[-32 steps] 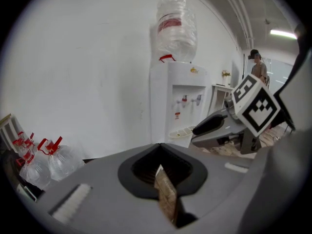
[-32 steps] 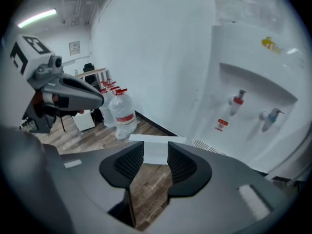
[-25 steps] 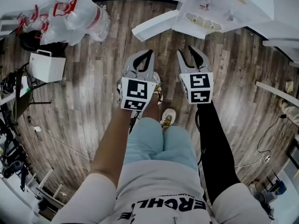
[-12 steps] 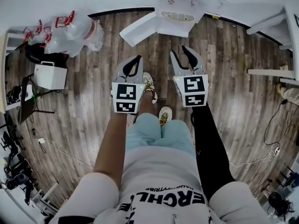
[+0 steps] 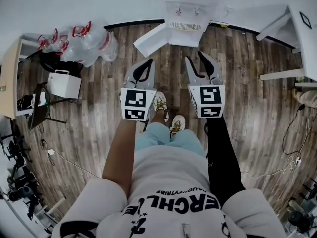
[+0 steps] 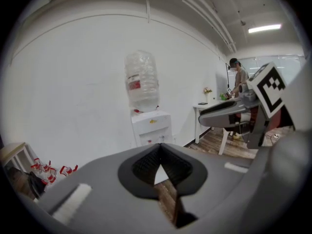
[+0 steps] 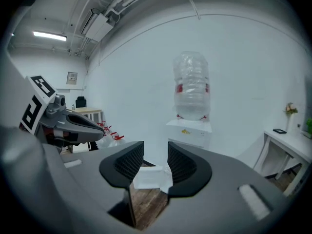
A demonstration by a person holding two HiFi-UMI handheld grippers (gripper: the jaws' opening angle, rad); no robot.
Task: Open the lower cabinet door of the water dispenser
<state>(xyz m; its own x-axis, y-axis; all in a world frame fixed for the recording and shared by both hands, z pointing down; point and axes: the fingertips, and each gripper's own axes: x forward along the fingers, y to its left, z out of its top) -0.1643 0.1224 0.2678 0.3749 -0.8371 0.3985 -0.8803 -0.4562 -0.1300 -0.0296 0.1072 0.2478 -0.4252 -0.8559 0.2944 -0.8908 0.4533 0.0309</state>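
The white water dispenser (image 5: 190, 14) stands against the wall with a clear bottle (image 6: 141, 82) on top. Its lower cabinet door (image 5: 151, 38) stands swung out to the left over the wooden floor. Both grippers are held up in the air, well back from the dispenser and touching nothing. My left gripper (image 5: 149, 61) is shut with nothing between its jaws. My right gripper (image 5: 194, 56) is open and empty. In the right gripper view the open door (image 7: 148, 177) shows through the gap between the jaws, far beyond them.
Several empty water bottles (image 5: 81, 41) lie piled at the left wall beside a white box (image 5: 62, 83). A white table (image 5: 297, 29) stands at the right, with cables (image 5: 292, 143) on the floor. Another person (image 6: 239, 77) stands at a far table.
Both grippers have risen and drawn back from the dispenser, which now looks smaller and sits at the top centre. The jaws of both grippers stand as before.
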